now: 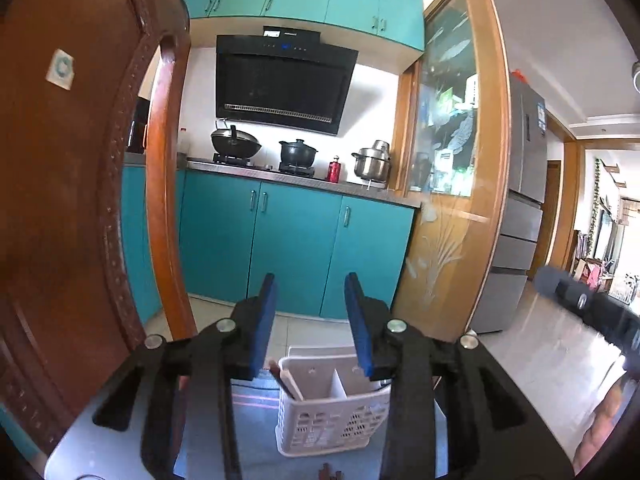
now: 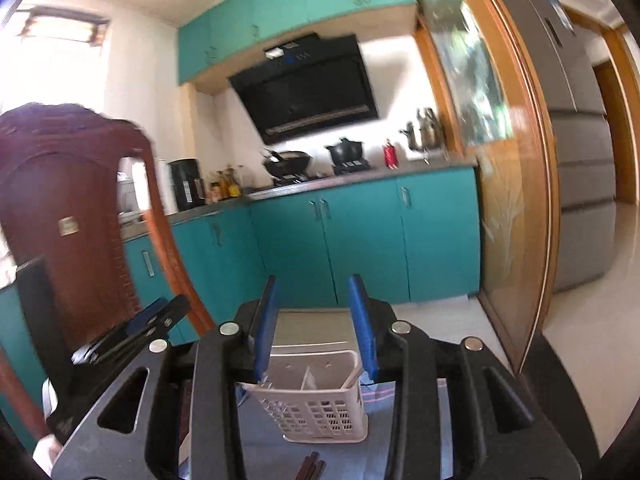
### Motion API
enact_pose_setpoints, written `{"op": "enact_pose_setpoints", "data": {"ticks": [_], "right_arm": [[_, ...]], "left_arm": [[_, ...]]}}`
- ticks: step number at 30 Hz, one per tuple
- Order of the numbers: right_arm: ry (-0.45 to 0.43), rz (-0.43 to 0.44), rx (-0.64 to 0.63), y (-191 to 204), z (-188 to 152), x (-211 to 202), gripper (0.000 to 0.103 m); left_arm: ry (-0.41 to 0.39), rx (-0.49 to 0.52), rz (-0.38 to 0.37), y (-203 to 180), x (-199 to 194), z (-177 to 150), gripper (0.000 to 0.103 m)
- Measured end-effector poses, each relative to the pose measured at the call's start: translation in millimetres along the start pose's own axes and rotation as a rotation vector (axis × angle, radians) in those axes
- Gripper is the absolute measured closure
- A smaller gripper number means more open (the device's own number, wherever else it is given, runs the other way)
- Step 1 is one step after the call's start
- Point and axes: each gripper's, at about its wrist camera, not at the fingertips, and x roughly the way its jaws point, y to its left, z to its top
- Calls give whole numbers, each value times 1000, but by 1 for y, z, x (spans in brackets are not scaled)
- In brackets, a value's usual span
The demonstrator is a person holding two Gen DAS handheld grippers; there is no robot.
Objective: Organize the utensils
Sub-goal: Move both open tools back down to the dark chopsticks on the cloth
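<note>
While both hover apart-jawed and empty, left gripper (image 1: 311, 322), right gripper (image 2: 316, 322), white utensil basket (image 1: 332, 420) just beyond

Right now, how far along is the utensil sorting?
Early. Done: one brown utensil already stands in the white caddy's left compartment. In hand: nothing; the left gripper and right gripper are both open and empty, their fingers apart. Left: dark chopsticks lie on the blue cloth in front of the caddy.
</note>
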Motion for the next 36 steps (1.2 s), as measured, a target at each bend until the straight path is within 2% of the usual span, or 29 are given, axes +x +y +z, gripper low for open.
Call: {"op": "enact_pose_setpoints", "data": {"ticks": [2,4,5,8,9,11,14,18,20,23,27,29,31,33,36], "right_arm": [[44,71,-21,5,-14,-4,68],[139,109,-36,4,-36,6,68],[176,95,-40,2,-46,12,68],[406,3,-24,-14,-93,44,68],[502,-52,-6,-24,-110,58,68],[627,-150,39,-42,-131,76,68],[720,-195,126,-63,-145,89,67],[725,-217,124,-67,-145,94,62],[731,-209,108,-62,-148,97,61],[746,-199,94,-59,-152,97,61],[761,-212,86,-60,-158,103,60],[770,-220,86,-62,-160,106,59],[778,-227,87,-63,-162,106,59],[783,-229,84,-63,-163,106,59],[787,-229,80,-63,-163,107,58]], "left_arm": [[48,4,-7,-1,-2,-11,68],[147,22,-15,-2,3,-28,68],[229,34,-7,-2,10,-44,68],[465,38,6,3,37,-89,68],[534,29,4,5,44,-102,68],[669,16,-14,6,57,-130,68],[789,67,-34,-4,67,-159,68],[934,108,-12,-10,72,-199,68],[970,113,-12,-11,75,-210,67],[967,128,-5,-11,74,-212,66],[977,114,6,-4,73,-214,60],[979,161,88,-1,73,-215,63],[967,164,113,3,75,-212,63],[966,122,83,7,71,-209,66],[958,79,-44,1,63,-204,66]]}}
